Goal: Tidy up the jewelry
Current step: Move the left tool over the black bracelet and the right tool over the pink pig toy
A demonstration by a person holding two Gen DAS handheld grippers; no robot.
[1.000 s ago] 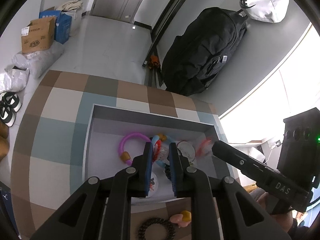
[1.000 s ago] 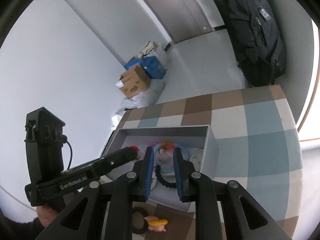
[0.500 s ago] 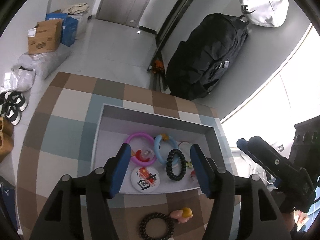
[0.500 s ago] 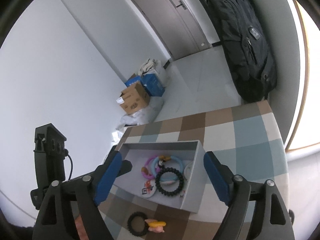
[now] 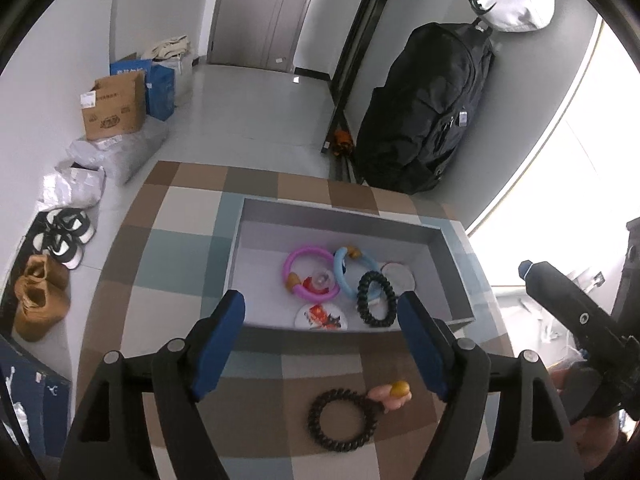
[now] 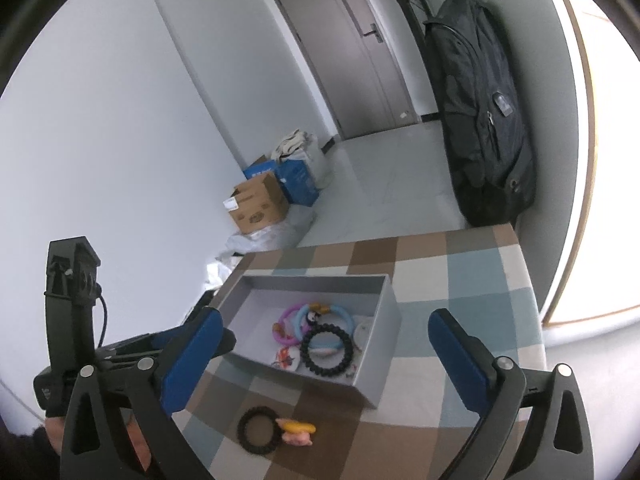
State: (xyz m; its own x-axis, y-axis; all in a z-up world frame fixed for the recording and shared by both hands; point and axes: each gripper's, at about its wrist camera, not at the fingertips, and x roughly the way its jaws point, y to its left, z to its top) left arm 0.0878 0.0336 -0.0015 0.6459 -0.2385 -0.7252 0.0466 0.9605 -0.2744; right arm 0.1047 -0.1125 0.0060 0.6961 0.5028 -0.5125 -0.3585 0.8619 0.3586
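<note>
A grey open box (image 5: 436, 236) (image 6: 390, 322) sits on the checkered tablecloth. Inside lie a pink ring (image 5: 298, 258), a blue ring (image 5: 340, 276), a black coil hair tie (image 5: 376, 300) (image 6: 327, 346), a round badge (image 5: 320, 316) and a white disc (image 5: 398, 276). A second black coil tie with a pink and yellow charm (image 5: 344, 420) (image 6: 260, 426) lies on the cloth in front of the box. My left gripper (image 5: 320, 340) is open and empty above the box's near edge. My right gripper (image 6: 326, 350) is open and empty, high above the box.
The checkered table (image 5: 168, 248) ends at a floor drop on the left and far side. A black backpack (image 5: 424, 108) hangs by the wall beyond. Cardboard boxes (image 5: 114, 106) and shoes (image 5: 64, 232) are on the floor at left.
Both grippers went from nearly shut to wide open and pulled up and back from the box. The items they were over now lie loose in the box.
</note>
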